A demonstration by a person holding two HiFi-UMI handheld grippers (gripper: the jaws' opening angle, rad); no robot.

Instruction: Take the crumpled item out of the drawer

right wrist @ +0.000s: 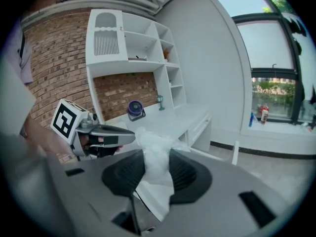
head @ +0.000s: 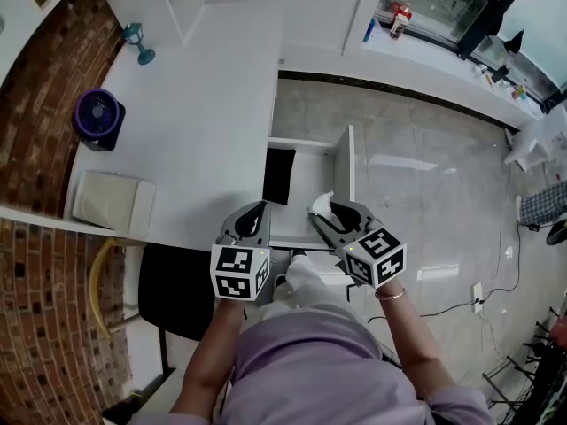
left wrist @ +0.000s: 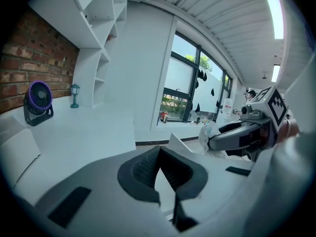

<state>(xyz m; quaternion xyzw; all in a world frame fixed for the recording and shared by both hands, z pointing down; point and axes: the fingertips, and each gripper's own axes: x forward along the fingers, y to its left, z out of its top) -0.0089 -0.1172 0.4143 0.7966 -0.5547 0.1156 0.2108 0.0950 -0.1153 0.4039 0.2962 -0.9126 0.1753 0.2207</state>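
A white desk (head: 204, 104) runs along a brick wall (head: 40, 87), with grey floor tiles (head: 416, 175) beside it and tall windows (right wrist: 276, 78) at the far side of the room. The right gripper (head: 330, 212) is clamped on the crumpled item (right wrist: 155, 152), with both dark ribbed pads pressing on its middle. The item is a thin, white, slightly see-through wad, creased and puffed into a knot above the pads. Below them it narrows to a flatter tail that hangs loose. In the head view it sits over the near end of the open drawer (head: 345, 168), which is pulled out from the desk's side, and only the pads touch it. The left gripper view shows it level with the drawer's upper edge or a little higher. The left gripper (left wrist: 159, 154) is just beside the right one, on the desk side. Its jaws meet at the tips and there is nothing between them. A dark rectangular patch (head: 280, 175) shows at the drawer's desk-side edge, and I cannot tell what it is. Further off on the desk are a purple fan (head: 96, 116), a small teal lamp (head: 138, 44) and a pale square pad (head: 112, 202). White shelves (right wrist: 131, 38) stand at the desk's far end.
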